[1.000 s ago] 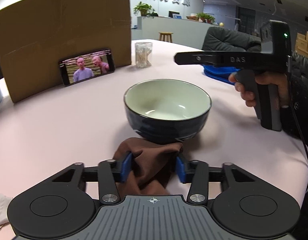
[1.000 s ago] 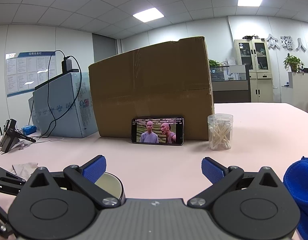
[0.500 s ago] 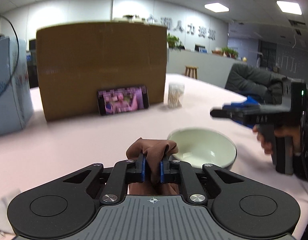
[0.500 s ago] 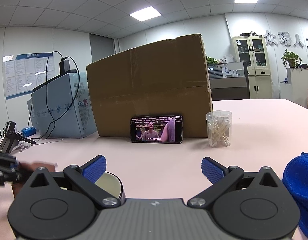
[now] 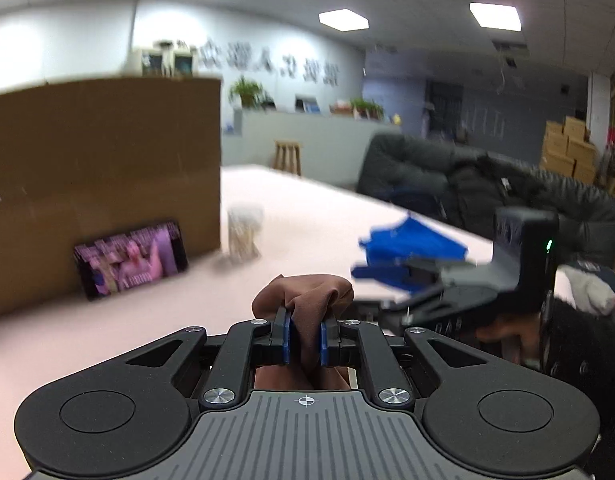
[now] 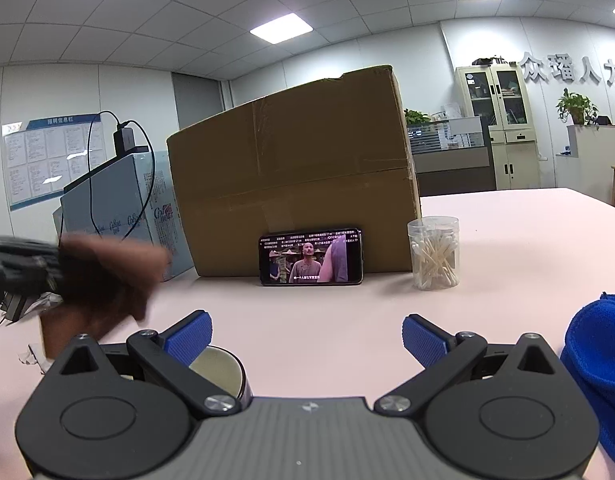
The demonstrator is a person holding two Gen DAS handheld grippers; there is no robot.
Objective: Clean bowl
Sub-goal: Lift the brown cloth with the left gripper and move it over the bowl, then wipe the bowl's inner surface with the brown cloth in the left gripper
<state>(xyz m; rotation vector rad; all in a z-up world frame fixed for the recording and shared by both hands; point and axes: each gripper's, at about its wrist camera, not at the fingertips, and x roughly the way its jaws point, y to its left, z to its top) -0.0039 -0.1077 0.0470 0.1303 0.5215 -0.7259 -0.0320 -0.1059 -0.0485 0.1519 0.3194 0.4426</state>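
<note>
Left wrist view: left claw [image 5: 303, 340] clamped on a bunched brown cloth [image 5: 303, 298], blue pads pressed into the fabric from both sides, cloth bulging above the tips and raised off the pink worktop [image 5: 299, 220]. Blurred behind: cardboard box [image 5: 103, 184] with a phone [image 5: 131, 258] propped against its front, a clear jar of cotton swabs [image 5: 244, 232] just beside the box corner. At right, right claw [image 5: 391, 276] seen side-on in a person's hand [image 5: 503, 332], a blue towel [image 5: 411, 240] behind it. Bowl hidden in this view.

Right wrist view: right claw [image 6: 305, 334] spread wide apart, holding nothing. Bowl [image 6: 219, 368] low at left, pale inside, dark rim, partly hidden behind the left finger and claw body, resting on worktop [image 6: 307, 312]. Brown cloth [image 6: 107, 280] blurred at left, above and left of bowl; contact impossible to tell. Phone [image 6: 310, 256], box [image 6: 295, 172], swab jar [image 6: 433, 258] beyond; blue towel [image 6: 595, 364] at right edge.
</note>
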